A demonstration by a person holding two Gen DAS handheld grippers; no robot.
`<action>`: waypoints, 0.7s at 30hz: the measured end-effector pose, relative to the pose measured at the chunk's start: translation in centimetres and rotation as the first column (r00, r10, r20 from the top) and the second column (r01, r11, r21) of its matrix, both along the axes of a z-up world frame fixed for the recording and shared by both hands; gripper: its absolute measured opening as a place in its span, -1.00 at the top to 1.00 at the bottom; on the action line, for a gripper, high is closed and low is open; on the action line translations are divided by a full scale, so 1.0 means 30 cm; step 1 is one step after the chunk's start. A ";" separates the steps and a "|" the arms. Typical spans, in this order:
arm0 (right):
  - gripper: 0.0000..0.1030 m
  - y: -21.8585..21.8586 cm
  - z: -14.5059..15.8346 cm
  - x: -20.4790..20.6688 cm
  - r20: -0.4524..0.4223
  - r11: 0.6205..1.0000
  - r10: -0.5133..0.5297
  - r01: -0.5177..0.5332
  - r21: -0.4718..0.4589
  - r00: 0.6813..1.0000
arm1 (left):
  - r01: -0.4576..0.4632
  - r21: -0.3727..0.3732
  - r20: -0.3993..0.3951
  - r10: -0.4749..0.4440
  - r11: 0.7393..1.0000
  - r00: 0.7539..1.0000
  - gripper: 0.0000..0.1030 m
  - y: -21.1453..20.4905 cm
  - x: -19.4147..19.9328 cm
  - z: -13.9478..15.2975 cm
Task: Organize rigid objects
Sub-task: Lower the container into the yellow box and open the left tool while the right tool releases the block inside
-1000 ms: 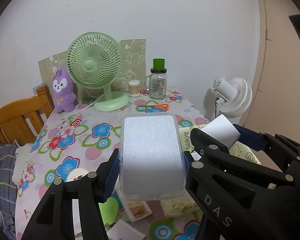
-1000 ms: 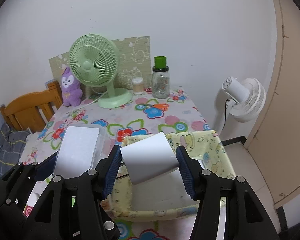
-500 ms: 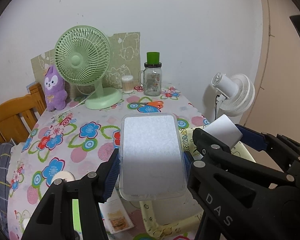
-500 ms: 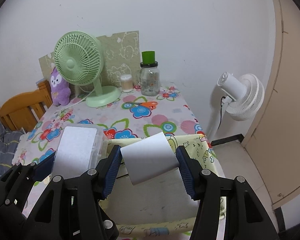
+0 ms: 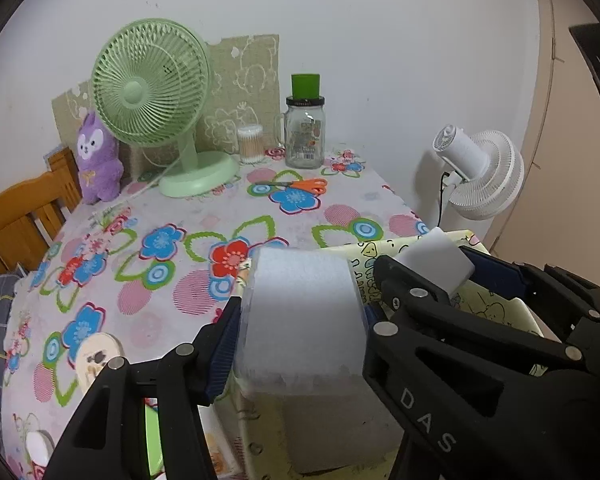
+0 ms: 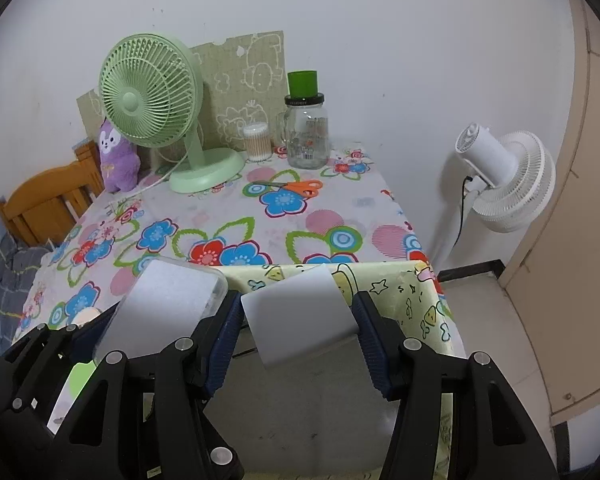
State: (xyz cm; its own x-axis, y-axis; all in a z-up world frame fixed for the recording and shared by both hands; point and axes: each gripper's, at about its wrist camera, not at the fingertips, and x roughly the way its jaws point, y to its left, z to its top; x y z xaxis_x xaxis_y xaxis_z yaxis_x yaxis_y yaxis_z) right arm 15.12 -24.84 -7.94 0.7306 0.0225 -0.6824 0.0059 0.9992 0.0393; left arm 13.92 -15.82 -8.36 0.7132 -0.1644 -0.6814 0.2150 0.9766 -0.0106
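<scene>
My left gripper (image 5: 302,332) is shut on a clear plastic box with a frosted white lid (image 5: 300,280), its blue pads pressing on the box's two long sides. Just to its right, my right gripper (image 5: 440,276) is shut on a flat white block (image 5: 436,264). The right wrist view shows that white block (image 6: 296,308) held tilted in the right gripper (image 6: 296,320), and the lidded box (image 6: 168,304) in the left gripper (image 6: 156,328). Both hang over a yellow cartoon-print fabric bin (image 6: 400,280) at the table's near right corner; its pale floor looks bare.
On the flowered tablecloth (image 5: 204,220) stand a green desk fan (image 5: 152,88), a purple plush (image 5: 98,160), a cotton-swab tub (image 5: 250,144) and a glass jar with a green cup (image 5: 304,136). Orange scissors (image 5: 304,185) lie mid-table. A white floor fan (image 5: 480,176) and a wooden chair (image 5: 20,216) flank it.
Both grippers have moved forward and down together, each keeping its hold. The yellow bin has come in under them, and the fan and jar look closer.
</scene>
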 end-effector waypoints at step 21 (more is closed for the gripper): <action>-0.66 -0.049 -0.015 0.026 0.002 1.000 -0.002 0.002 0.021 1.000 | -0.007 0.033 -0.033 0.008 0.999 0.999 -0.79 -0.040 0.023 -0.010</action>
State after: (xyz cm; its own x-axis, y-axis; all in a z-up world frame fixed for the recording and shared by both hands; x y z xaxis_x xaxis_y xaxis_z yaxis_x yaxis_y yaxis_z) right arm 15.90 -26.32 -8.37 0.7317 0.0359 -0.6806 0.0074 0.9981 0.0607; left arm 14.61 -17.01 -8.66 0.6916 -0.1360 -0.7094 0.2073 0.9782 0.0146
